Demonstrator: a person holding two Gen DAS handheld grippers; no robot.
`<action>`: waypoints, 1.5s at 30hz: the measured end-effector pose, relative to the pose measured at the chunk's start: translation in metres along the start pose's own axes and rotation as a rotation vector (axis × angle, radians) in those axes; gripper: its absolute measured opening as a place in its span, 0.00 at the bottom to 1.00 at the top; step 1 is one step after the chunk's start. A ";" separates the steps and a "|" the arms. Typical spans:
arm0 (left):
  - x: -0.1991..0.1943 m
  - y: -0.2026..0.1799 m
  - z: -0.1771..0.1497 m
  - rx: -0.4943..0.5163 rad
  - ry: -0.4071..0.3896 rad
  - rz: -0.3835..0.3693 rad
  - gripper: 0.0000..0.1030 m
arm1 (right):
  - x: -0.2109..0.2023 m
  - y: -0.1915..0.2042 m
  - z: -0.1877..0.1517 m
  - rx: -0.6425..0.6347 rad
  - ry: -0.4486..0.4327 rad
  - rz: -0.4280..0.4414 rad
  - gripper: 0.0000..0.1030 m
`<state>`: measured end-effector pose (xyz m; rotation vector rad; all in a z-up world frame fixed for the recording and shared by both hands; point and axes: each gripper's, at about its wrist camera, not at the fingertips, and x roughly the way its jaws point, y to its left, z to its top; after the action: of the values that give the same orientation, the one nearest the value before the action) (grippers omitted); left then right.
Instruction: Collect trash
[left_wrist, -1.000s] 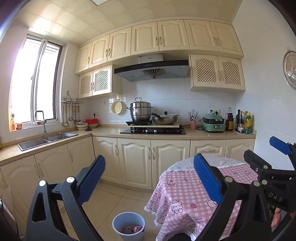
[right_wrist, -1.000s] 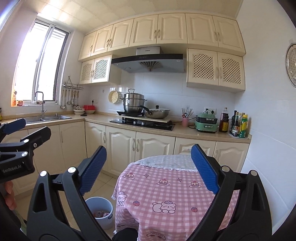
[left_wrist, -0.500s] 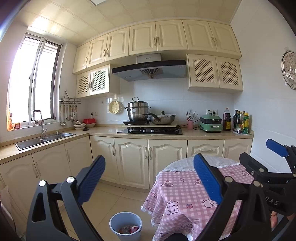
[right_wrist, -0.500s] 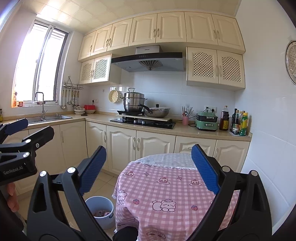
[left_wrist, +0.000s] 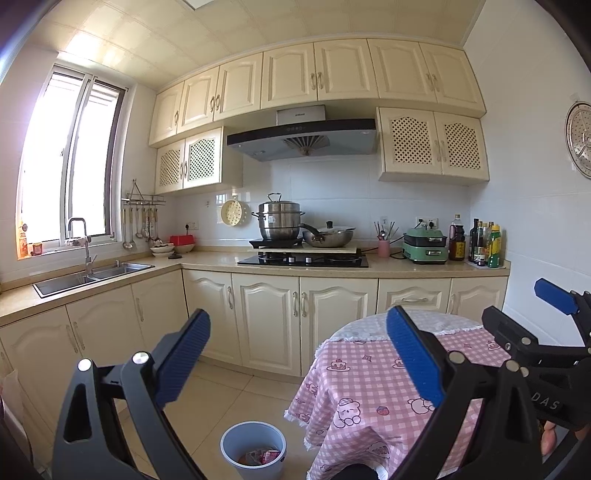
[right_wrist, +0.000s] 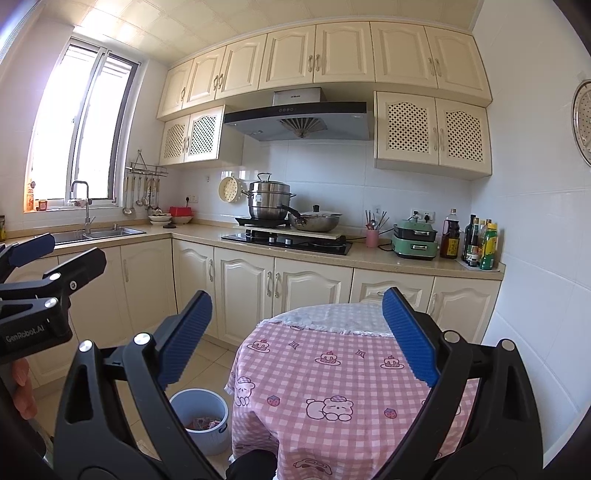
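- Trash (left_wrist: 258, 457) is sitting in the bin (left_wrist: 253, 448) beside the table (right_wrist: 332, 373), within easy dropping reach.
- Left hand-held gripper (left_wrist: 297, 363) and right hand-held gripper (right_wrist: 295, 338) are hovering wide open, carrying nothing.

A round table (right_wrist: 343, 373) stands in the foreground, in front of the base cabinets (right_wrist: 310, 291). On the floor just left of the table sits a trash bin (right_wrist: 201, 417) with wrappers (right_wrist: 203, 422) inside it. Behind, an L-shaped surface (right_wrist: 369, 258) runs along the back wall and turns along the left wall under the window (right_wrist: 85, 129). The sink (left_wrist: 92, 275) is set into the left run. The stove (right_wrist: 288, 240) sits mid-back, carrying a steamer pot (right_wrist: 269, 201) on the left and a lidded pan (right_wrist: 316, 219) on the right, beneath the range hood (right_wrist: 295, 118). Right of the stove come a utensil cup (right_wrist: 372, 236), an electric cooker (right_wrist: 413, 240), then bottles (right_wrist: 476, 242) in the corner.
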<state>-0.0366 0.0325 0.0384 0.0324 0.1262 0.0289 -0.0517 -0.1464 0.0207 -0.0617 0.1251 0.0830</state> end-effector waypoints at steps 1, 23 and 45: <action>0.000 -0.001 0.000 0.000 0.001 0.001 0.92 | 0.000 0.000 0.000 0.000 0.000 0.000 0.89; 0.004 0.005 -0.007 -0.003 0.006 0.006 0.92 | 0.000 0.000 -0.001 0.001 0.001 0.000 0.90; 0.006 0.008 -0.009 -0.002 0.017 0.004 0.92 | -0.001 0.006 -0.011 0.005 0.014 -0.004 0.90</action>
<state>-0.0320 0.0411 0.0295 0.0307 0.1427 0.0336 -0.0543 -0.1411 0.0096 -0.0578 0.1395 0.0785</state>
